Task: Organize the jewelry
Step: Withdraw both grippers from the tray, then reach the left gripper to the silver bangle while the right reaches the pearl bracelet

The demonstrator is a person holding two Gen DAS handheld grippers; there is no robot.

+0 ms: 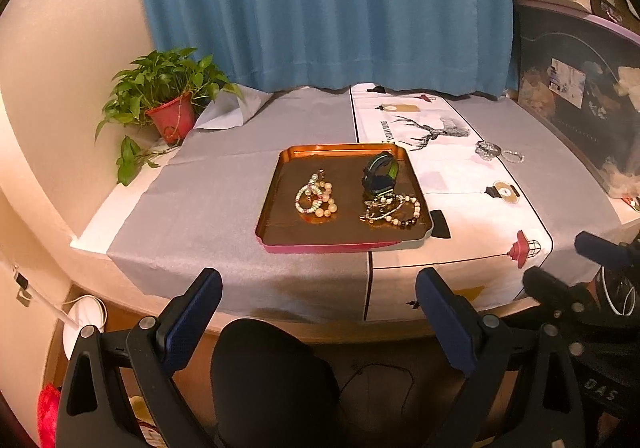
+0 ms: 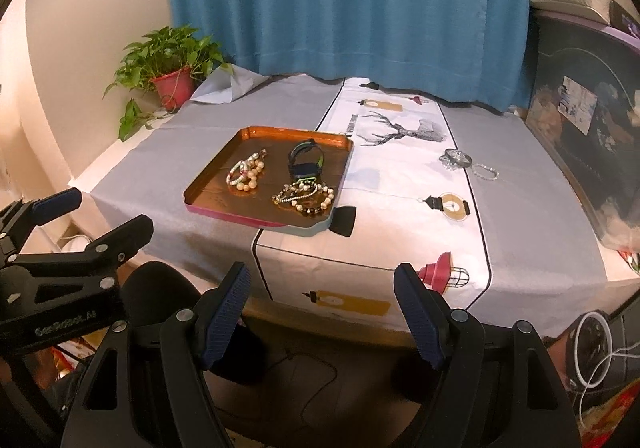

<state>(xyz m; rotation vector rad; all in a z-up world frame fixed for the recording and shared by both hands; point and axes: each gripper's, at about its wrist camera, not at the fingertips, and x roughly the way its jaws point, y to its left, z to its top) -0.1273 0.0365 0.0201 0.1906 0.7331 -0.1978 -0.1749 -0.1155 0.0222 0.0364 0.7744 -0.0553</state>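
A copper-coloured tray (image 1: pixel 276 204) (image 2: pixel 212 188) lies on the table. In it are a pile of pearl bracelets (image 1: pixel 316 198) (image 2: pixel 245 172), a black-and-green watch (image 1: pixel 380 174) (image 2: pixel 307 162) and a tangle of bead necklaces (image 1: pixel 394 210) (image 2: pixel 306 198). Silver bangles (image 1: pixel 489 149) (image 2: pixel 456 159) and a crystal bracelet (image 1: pixel 513 157) (image 2: pixel 485 171) lie on the cloth to the right of the tray. My left gripper (image 1: pixel 318 310) and my right gripper (image 2: pixel 322 310) both hang open and empty in front of the table's near edge, short of the tray.
A potted plant (image 1: pixel 170 104) (image 2: pixel 172 68) stands at the back left. A blue curtain (image 1: pixel 320 8) hangs behind the table. A dark box (image 1: pixel 580 96) (image 2: pixel 584 128) lines the right side. A deer-print runner (image 2: pixel 400 176) crosses the grey cloth. A black chair (image 1: pixel 272 380) sits below.
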